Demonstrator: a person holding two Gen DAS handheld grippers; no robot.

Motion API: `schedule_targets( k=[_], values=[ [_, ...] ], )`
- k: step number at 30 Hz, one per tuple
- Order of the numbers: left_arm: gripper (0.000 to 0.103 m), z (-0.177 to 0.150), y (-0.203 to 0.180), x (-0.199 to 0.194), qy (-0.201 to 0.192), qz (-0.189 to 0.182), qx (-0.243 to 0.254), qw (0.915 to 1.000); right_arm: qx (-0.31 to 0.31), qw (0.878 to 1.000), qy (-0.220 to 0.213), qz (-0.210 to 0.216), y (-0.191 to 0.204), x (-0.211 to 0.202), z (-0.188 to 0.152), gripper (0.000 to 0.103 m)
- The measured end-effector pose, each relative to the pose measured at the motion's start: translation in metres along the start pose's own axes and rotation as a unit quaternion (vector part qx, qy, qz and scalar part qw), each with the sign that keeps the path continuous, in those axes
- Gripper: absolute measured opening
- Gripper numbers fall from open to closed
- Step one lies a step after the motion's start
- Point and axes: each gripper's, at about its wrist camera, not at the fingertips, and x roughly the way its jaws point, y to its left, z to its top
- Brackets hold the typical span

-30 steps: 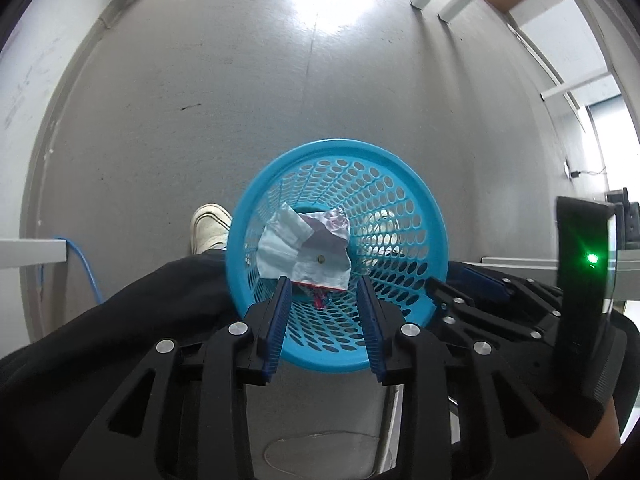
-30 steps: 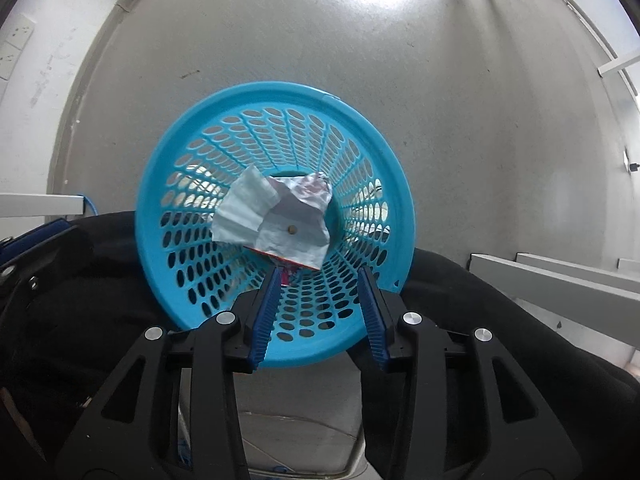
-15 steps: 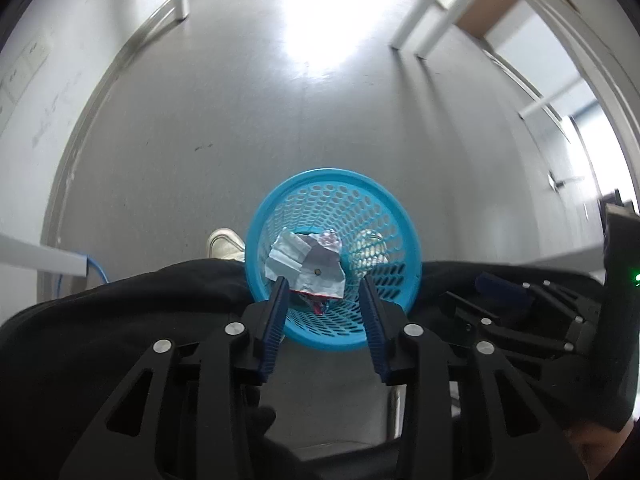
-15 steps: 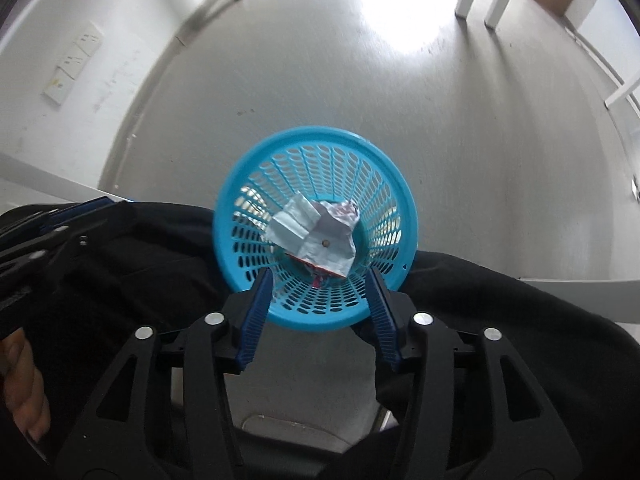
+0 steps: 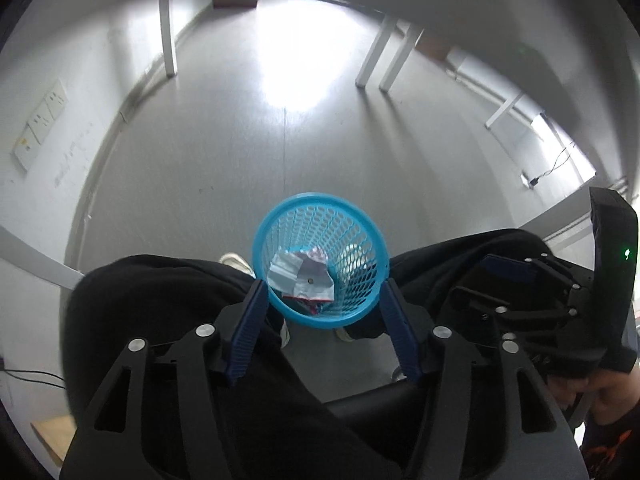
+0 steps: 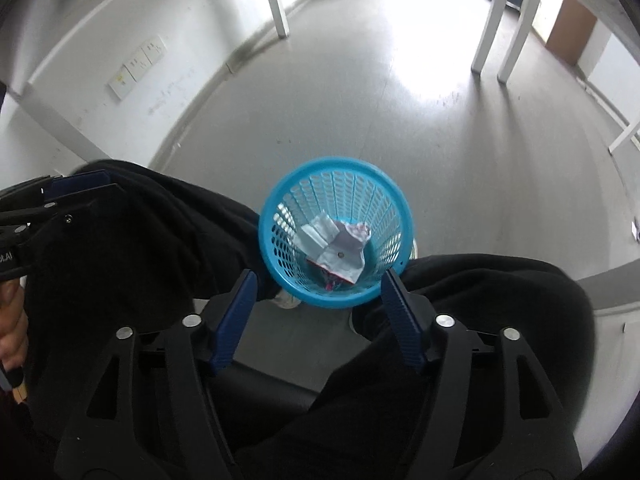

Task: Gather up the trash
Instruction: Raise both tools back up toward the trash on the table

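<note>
Grey floor under you, white table legs (image 6: 280, 0) beyond. Your round blue perforated plastic basket (image 5: 320, 264) stands between your black-trousered legs (image 5: 168, 304), holding crumpled white-and-silver wrapper trash (image 5: 302, 276) with red edging at its bottom. Your left gripper (image 5: 324, 332) and right gripper (image 6: 320, 316) are both spreading apart, gripping nothing, above the basket.
</note>
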Motion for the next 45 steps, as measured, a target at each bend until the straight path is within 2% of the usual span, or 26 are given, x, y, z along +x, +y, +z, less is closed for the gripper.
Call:
schedule_targets(
  k=[7,11,13,16,20,22,26,32,37,42,45],
  values=[
    [0.076,-0.020,-0.019,-0.050,-0.069,-0.001,0.031,0.9971,-0.008,0.997,-0.072,0.017,0.005,-0.067,-0.026,0.076],
    [0.078,-0.028,-0.028,-0.072,-0.089,-0.029,0.043,0.9947,0.000,0.993,-0.113,0.022,0.003,-0.103,-0.037,0.080],
    [0.084,-0.031,-0.029,-0.085,-0.103,-0.033,0.050,0.9929,0.006,0.990,-0.137,0.024,0.001,-0.124,-0.041,0.083],
    [0.095,-0.030,-0.032,-0.108,-0.135,-0.037,0.053,0.9887,0.013,0.986,-0.167,0.024,-0.001,-0.151,-0.043,0.087],
    [0.097,-0.021,-0.034,-0.138,-0.174,-0.034,0.051,0.9828,0.024,0.976,-0.213,0.025,-0.002,-0.186,-0.034,0.091],
    [0.097,-0.013,-0.037,-0.151,-0.194,-0.029,0.052,0.9792,0.021,0.971,-0.238,0.021,0.000,-0.203,-0.025,0.094],
    [0.097,0.008,-0.040,-0.176,-0.233,-0.023,0.051,0.9709,0.021,0.962,-0.271,0.013,0.004,-0.228,-0.004,0.094],
    [0.097,0.043,-0.038,-0.193,-0.263,-0.004,0.050,0.9635,0.035,0.956,-0.292,0.001,0.001,-0.239,0.039,0.094],
    [0.097,0.076,-0.036,-0.190,-0.253,0.040,0.061,0.9647,0.034,0.953,-0.301,-0.018,-0.001,-0.240,0.077,0.094],
    [0.097,0.113,-0.022,-0.180,-0.240,0.040,0.045,0.9690,0.057,0.948,-0.312,-0.037,-0.010,-0.236,0.106,0.094],
    [0.097,0.130,-0.013,-0.174,-0.243,0.038,0.030,0.9687,0.055,0.952,-0.298,-0.044,-0.009,-0.224,0.130,0.094]
  ],
)
